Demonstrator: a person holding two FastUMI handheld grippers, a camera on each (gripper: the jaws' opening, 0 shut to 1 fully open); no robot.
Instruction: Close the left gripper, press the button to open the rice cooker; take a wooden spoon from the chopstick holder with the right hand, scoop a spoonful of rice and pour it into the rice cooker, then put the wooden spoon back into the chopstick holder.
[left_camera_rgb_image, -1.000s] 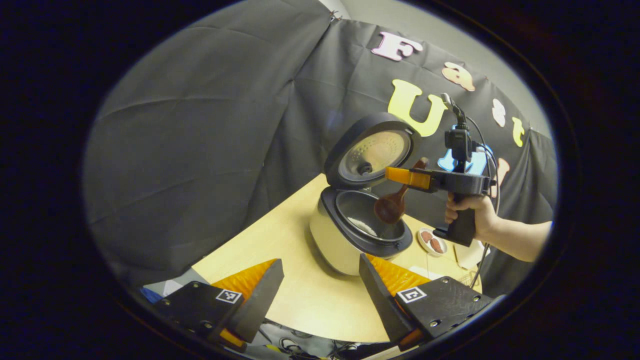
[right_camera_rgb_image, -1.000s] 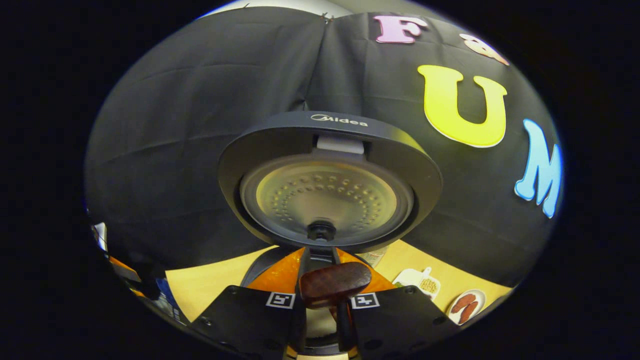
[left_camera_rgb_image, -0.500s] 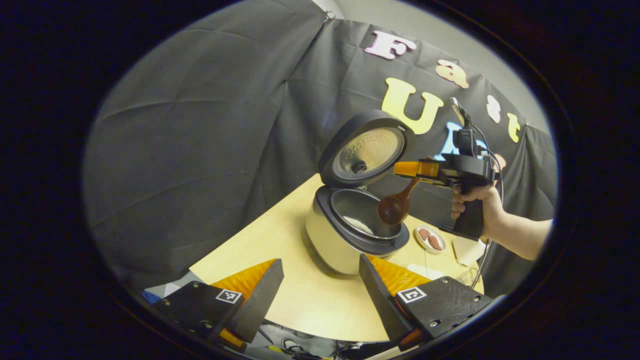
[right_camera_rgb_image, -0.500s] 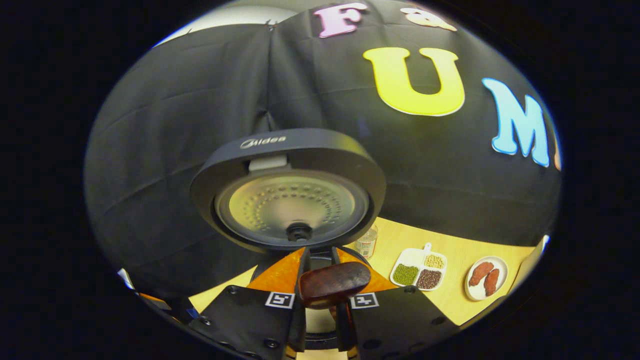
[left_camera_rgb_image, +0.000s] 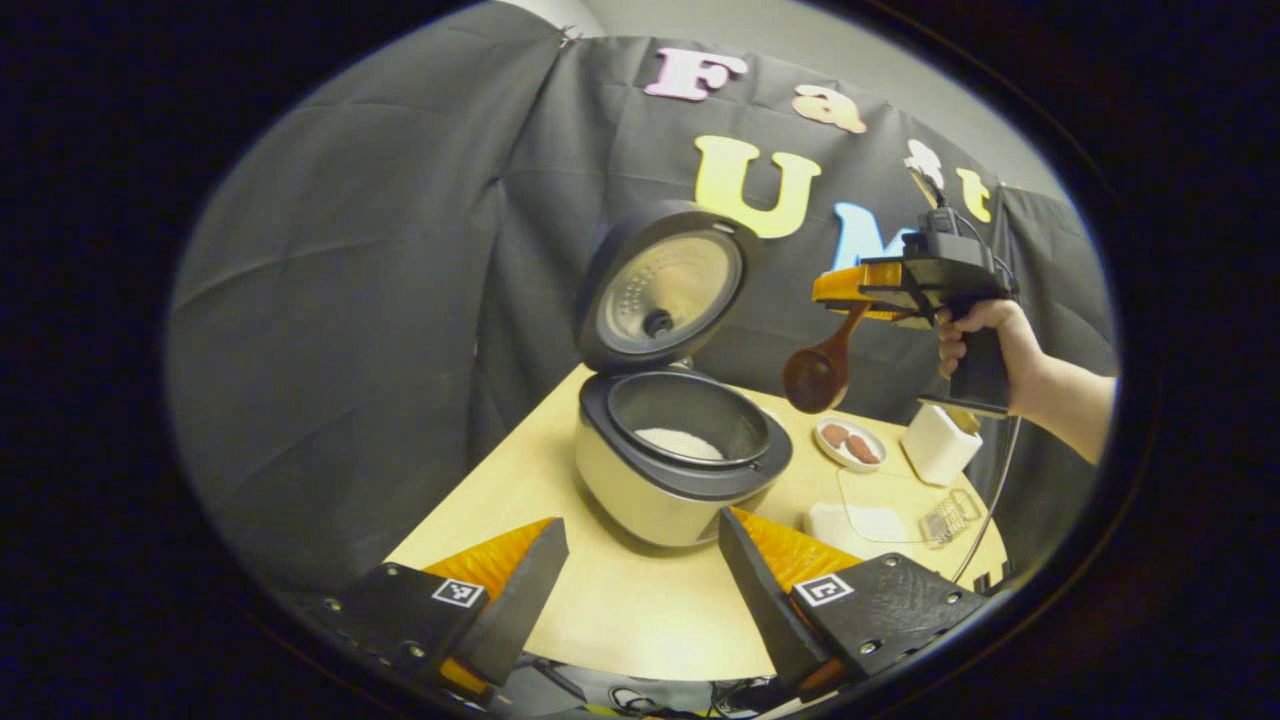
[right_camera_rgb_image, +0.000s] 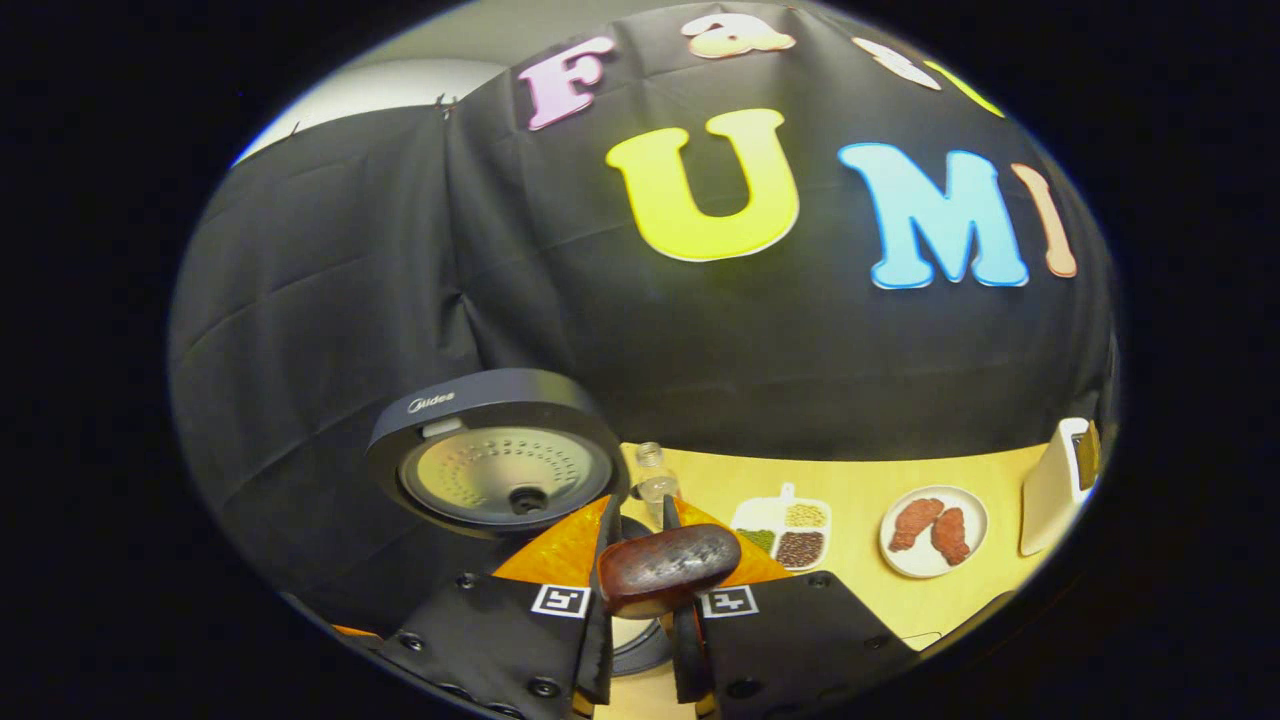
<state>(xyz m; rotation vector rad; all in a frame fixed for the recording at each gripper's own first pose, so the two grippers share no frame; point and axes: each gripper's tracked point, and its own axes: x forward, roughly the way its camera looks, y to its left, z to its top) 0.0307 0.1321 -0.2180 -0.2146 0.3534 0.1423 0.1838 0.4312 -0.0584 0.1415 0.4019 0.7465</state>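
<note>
Rice (left_camera_rgb_image: 680, 442) in rice cooker (left_camera_rgb_image: 660, 480); plate (left_camera_rgb_image: 850, 445) beside it on table (left_camera_rgb_image: 620, 600).

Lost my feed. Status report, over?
Right gripper shut on wooden spoon, beside open rice cooker. Left gripper open, idle. Chopstick holder unobstructed.

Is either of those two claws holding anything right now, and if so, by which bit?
The right gripper holds the wooden spoon by the top end of its handle, bowl hanging down. The left gripper is open and holds nothing.
</note>
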